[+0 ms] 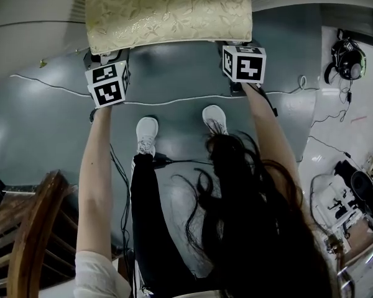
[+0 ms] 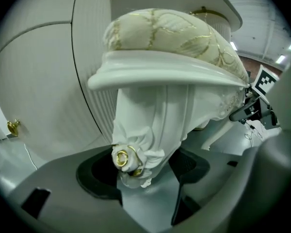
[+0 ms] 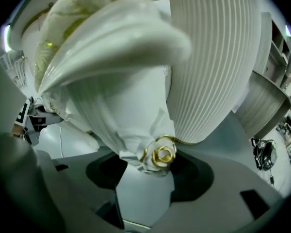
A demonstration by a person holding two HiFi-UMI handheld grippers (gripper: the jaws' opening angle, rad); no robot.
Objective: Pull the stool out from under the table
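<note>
Left tool [image 2: 143,171] and right tool [image 3: 146,174] each grip a stool [image 1: 168,14] leg.

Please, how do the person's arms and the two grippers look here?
Both the left gripper and the right gripper have grey bodies with black jaw pads. Each carries a white cube with black square markers. The arms are bare; a white short sleeve shows at the left shoulder.

Light falls evenly from overhead; I see a soft sheen on the grey floor [image 1: 43,123] and only a faint shadow under the stool cushion [image 1: 168,11]. The head view is sharp but bows at its edges. Both gripper views are fisheye with dark corners. Up close, the stool leg [image 2: 150,125] looks soft, and the seat rim [image 3: 121,33] is pale and out of focus.
</note>
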